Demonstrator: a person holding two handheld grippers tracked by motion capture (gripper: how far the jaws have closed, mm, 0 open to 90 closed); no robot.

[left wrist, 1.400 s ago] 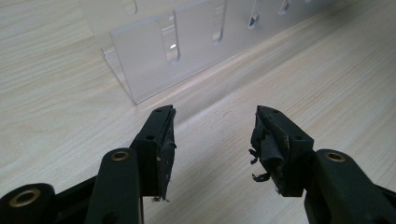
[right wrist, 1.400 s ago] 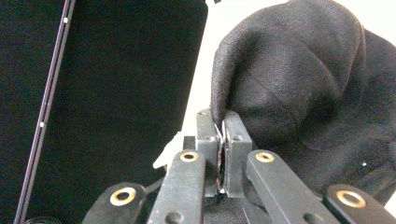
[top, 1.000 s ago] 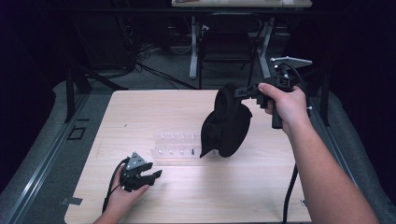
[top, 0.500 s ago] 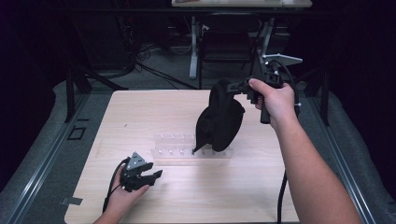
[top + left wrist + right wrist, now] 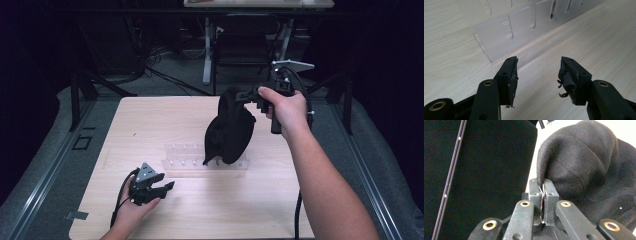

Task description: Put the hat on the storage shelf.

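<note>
Black cloth: I count one dark fabric piece, a cap point(image 5: 229, 130) by the look of it, hanging off my right gripper point(image 5: 248, 95) above the middle of the table point(image 5: 150, 125).
Grippers: two, one in each hand.
Right gripper: jaws pinched tight on a fold at the cap's upper edge; in the right gripper view the pads meet with a thin bit of cloth point(image 5: 574, 167) between them.
Left gripper: point(image 5: 162, 187) low at the near left of the table, held in my left hand point(image 5: 134, 206); jaws apart with bare wood between them, holding nothing, worn black padding fraying on both pads point(image 5: 564, 75).
Rack: one clear plastic stand point(image 5: 192, 157) with a row of upright slotted plates, lying across the table's middle; I cannot count the plates for certain.
Cap's axis: long axis runs close to vertical, gripped end up, loose end hanging down and a little left in the high view, its lowest tip at or just over the rack's right part; contact I cannot tell.
Surface: pale wood-grain tabletop, one sheet, rounded corners.
Room: dark, grey floor covering round the table, black cables and metal table legs point(image 5: 207, 55) behind.
</note>
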